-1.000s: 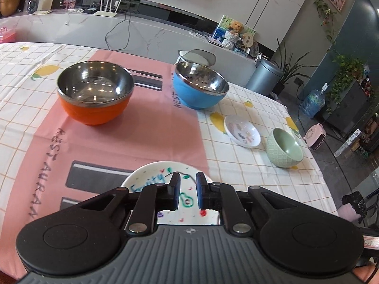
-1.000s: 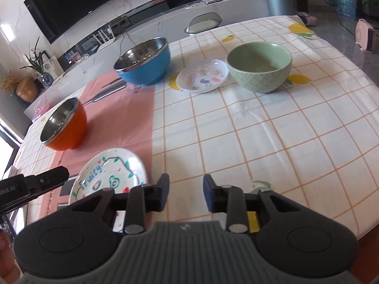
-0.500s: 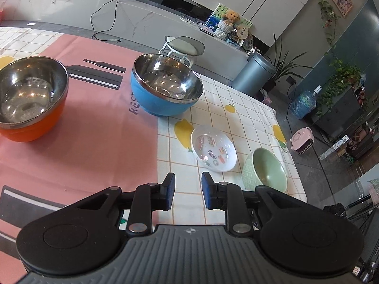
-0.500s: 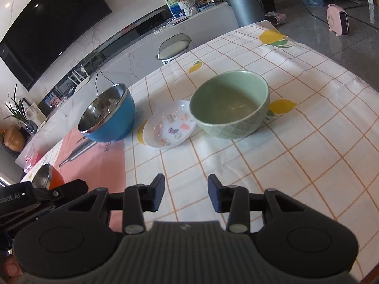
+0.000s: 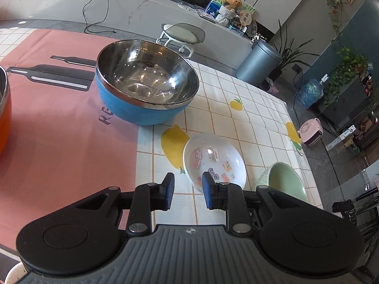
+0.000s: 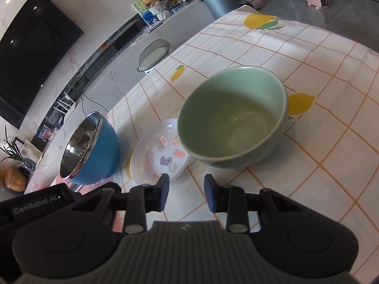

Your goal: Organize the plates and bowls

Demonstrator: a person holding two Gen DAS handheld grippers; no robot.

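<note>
Both tools, left [image 5: 187,190] and right [image 6: 186,193], have advanced with jaws wide and empty toward one small plate [image 5: 214,162], touching one green bowl [image 6: 233,117] half-hidden behind the left tool, one blue bowl [image 5: 146,84] beyond.

Left gripper [image 5: 187,190]: seen from its own wrist camera, both fingers point forward and slightly downward, level with one another. The jaws stand apart with a clear gap between the blue pads [image 5: 169,193], and nothing sits between them. Right gripper [image 6: 186,193]: seen from its own wrist camera, both fingers likewise point forward and down, set a little wider apart than those of the left. Its pads [image 6: 209,195] grip nothing. The black body of the left gripper also shows at the lower left edge of the right wrist view, just beside the right gripper.
</note>
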